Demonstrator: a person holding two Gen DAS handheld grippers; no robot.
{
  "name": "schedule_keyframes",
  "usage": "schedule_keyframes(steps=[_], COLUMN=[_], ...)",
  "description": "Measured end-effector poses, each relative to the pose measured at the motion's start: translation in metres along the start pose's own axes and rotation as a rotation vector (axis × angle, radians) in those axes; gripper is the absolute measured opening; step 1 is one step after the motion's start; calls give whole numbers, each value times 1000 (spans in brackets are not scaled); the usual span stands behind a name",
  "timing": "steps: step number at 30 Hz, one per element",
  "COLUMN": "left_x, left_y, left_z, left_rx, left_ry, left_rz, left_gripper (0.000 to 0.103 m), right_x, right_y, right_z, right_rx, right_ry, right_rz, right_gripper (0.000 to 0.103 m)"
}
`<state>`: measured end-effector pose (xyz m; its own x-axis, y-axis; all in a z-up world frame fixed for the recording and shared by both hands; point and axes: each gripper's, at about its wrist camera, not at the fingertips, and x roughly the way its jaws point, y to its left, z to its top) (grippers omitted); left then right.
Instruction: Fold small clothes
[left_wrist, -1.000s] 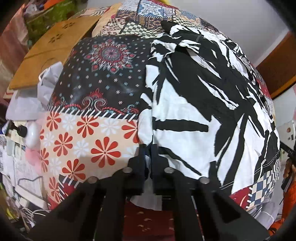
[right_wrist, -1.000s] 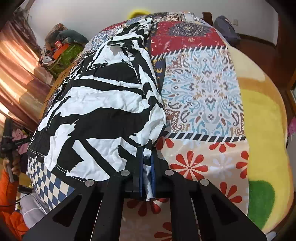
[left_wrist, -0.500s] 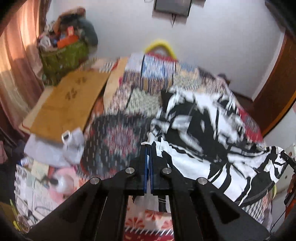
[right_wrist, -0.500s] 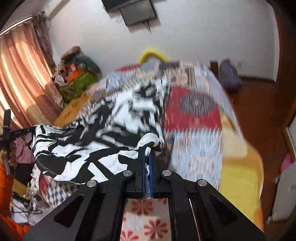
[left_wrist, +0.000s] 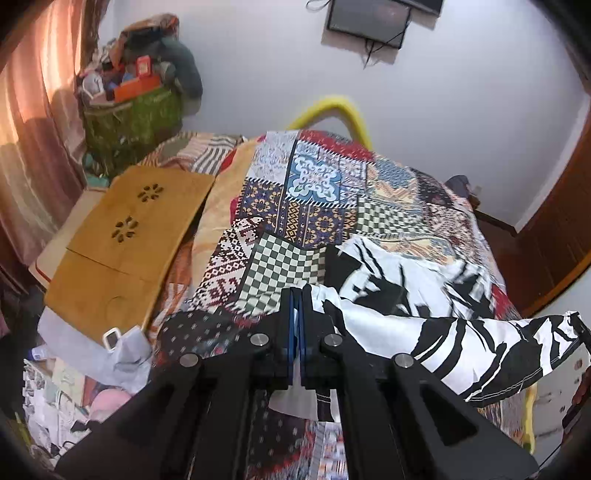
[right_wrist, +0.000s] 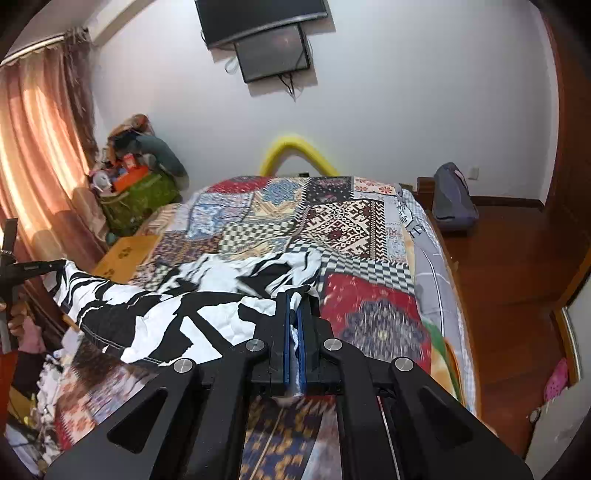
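Observation:
A black-and-white patterned garment hangs stretched between my two grippers above the patchwork bedspread. My left gripper is shut on one near corner of it. My right gripper is shut on the other near corner, and the garment stretches from it to the left. Its far part still lies rumpled on the bedspread. In the right wrist view the left gripper holds its corner at the left edge.
A wooden lap desk lies on the bed's left side. A green bag full of things stands in the far left corner by the curtain. A wall TV hangs above the headboard. A backpack sits on the wooden floor to the right.
Both grippers have lifted the garment's near edge off the bed and tilted up, so the views now take in the room. The near half of the garment has risen; the far half has bunched.

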<state>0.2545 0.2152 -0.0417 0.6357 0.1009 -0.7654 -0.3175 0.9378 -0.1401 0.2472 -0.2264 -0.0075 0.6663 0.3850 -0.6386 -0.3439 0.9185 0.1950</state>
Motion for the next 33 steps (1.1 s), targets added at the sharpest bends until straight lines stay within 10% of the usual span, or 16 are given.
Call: schedule_keyframes(steps=[14,18,22,33], left_x=[201,199,168,139], left_y=[4,-1,-2,13], left_z=[14,21,31,-33], left_rx=[-13,27,42,70], left_ry=[249,220,124,227], left_rz=[108,134,124,55], left_gripper=[2,10,61,71], right_x=[151,154,129,96], right_y=[-50,-53,-51,-31], right_z=[23,34,40,-20], right_rx=[59,78,92,46], right_ry=[198,199,123,205], right_rz=[-47,-35,-60,10], right_gripper=[6,12,53,59])
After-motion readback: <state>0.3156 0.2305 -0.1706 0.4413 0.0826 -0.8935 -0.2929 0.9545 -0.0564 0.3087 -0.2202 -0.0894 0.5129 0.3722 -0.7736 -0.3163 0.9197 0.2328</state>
